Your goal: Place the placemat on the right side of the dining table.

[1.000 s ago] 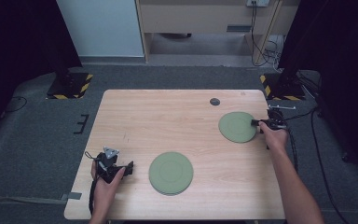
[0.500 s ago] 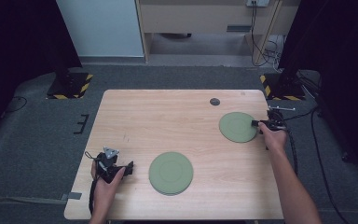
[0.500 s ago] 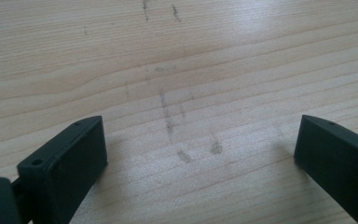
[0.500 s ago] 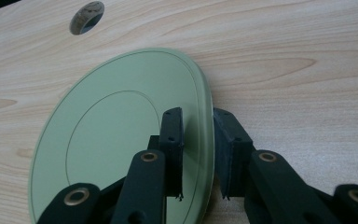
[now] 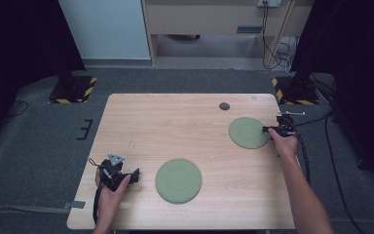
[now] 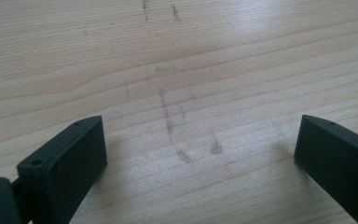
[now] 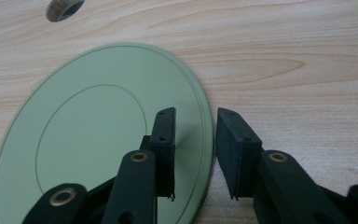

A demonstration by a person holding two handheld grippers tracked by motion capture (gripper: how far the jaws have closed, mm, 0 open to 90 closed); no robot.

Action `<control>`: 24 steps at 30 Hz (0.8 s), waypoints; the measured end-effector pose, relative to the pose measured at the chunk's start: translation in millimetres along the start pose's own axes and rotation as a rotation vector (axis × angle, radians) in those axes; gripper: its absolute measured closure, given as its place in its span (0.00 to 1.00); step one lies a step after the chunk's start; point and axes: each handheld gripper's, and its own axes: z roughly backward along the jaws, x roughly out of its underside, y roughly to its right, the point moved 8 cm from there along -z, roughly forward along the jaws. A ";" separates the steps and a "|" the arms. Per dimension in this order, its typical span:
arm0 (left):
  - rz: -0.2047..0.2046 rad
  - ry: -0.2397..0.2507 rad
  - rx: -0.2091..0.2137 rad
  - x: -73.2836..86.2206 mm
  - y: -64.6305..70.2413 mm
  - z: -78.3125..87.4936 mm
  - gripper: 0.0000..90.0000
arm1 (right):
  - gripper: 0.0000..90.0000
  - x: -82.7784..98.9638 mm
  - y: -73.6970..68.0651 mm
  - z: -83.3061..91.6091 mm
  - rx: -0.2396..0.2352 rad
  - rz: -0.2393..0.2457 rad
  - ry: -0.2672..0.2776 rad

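Far plate (image 5: 247, 132), a flat round disc of matte sage green with a faint inner ring, lies on the right part of the bench (image 5: 175, 126), below the small dark hole (image 5: 224, 106) in the board. In the right gripper view the same plate (image 7: 93, 135) has its rim running between the two black jaws of the right claw (image 7: 195, 135): one jaw stands over the plate's surface, the other over bare wood just outside the rim. The jaws have just been opening; a narrow gap shows on both sides of the rim, and the pads do not appear to press on it. In the high view the right claw (image 5: 271, 129) sits at the plate's right edge, so the plate lies to its left; being round, it has no long axis, and the right hand (image 5: 285, 145) is much the nearer.

Near plate (image 5: 178, 180), of like shape and colour, rests close to the bench's front edge. The left claw (image 5: 135, 175) lies just to its left, apart from it, jaws pointing toward it; its jaws stand wide with only scuffed, pale wood grain between them (image 6: 193, 140).

Probable state: far plate set down, grip being released.
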 end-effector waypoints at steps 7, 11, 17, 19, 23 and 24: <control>0.000 0.000 0.000 0.0 0.0 0.0 0.02 | 0.74 0.3 0.1 -1.7 0.006 0.008 0.001; 0.000 0.000 0.000 0.0 0.0 0.0 0.02 | 0.71 -0.5 -0.6 -2.3 0.014 0.015 -0.002; -0.002 -0.001 0.000 0.0 0.1 -0.1 0.01 | 0.64 -1.7 0.4 -0.8 0.025 0.012 0.008; -0.002 -0.001 0.000 0.0 0.1 -0.1 0.02 | 0.61 -2.7 -0.2 0.2 0.025 0.008 0.013; -0.002 -0.002 0.001 0.0 0.1 -0.1 0.01 | 0.53 -3.8 -1.0 0.6 0.025 0.003 0.017; -0.003 -0.002 0.001 0.0 0.2 -0.2 0.01 | 0.50 -4.3 -1.5 0.8 0.026 0.002 0.019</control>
